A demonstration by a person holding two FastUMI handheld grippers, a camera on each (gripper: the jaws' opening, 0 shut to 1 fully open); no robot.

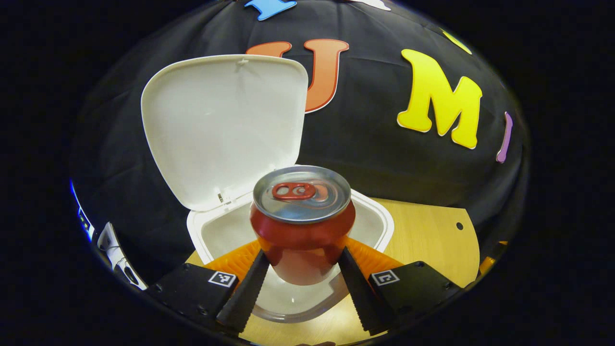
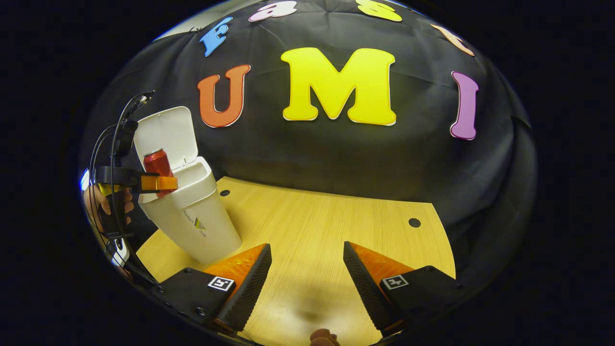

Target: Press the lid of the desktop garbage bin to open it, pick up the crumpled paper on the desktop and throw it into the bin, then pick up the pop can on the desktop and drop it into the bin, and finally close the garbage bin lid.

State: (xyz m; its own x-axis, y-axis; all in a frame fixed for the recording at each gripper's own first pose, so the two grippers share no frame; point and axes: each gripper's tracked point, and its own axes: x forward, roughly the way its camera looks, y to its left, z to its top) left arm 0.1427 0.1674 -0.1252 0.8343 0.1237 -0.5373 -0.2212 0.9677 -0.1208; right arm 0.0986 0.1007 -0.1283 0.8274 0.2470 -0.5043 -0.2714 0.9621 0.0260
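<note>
Can [image 1: 301,226] between left gripper [image 1: 301,283] fingers

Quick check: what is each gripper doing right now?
Left gripper: shut on the red aluminium pop can, above the open white plastic bin.
Right gripper: open, holding nothing.

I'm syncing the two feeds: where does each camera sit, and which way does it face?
Left gripper view: rides the left gripper, facing the pop can it holds over the open bin.
Right gripper view: rides the open right gripper, facing bare table; a hand shows far left.
Shared: can, bin, lid, table.
</note>
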